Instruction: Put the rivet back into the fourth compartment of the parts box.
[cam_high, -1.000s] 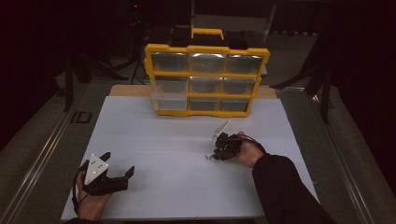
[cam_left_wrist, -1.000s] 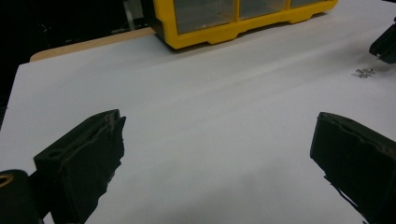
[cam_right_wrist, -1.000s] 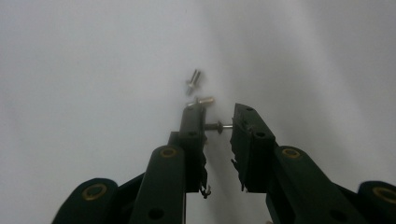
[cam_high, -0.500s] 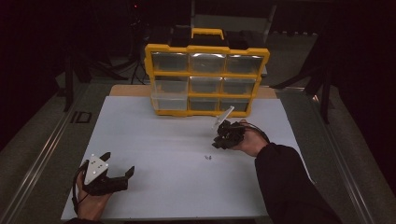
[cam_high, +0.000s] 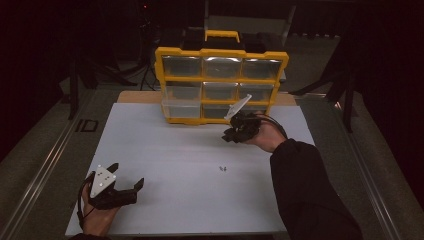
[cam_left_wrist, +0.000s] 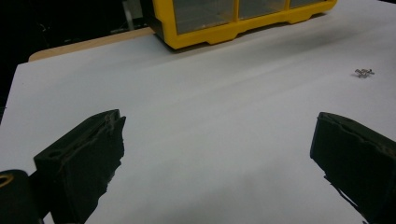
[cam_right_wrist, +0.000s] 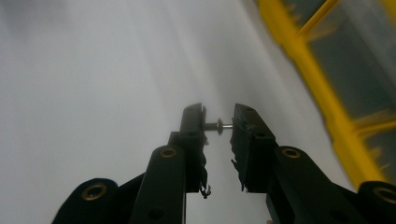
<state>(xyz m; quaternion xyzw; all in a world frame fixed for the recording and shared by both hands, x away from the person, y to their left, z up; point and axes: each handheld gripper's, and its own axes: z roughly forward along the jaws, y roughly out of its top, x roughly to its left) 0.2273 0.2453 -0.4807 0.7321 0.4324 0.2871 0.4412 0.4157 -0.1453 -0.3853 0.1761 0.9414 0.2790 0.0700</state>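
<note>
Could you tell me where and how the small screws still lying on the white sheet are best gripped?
Judging by the screw the right gripper holds end to end, take one of the loose screws the same way: come straight down from above, jaws along its length, pinching head and tip. They lie flat and close together, so single one out.

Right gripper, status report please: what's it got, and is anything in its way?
Right gripper shut on a small screw, near the yellow organizer. Left gripper open, idle. Loose screws on the table. Path clear.
</note>
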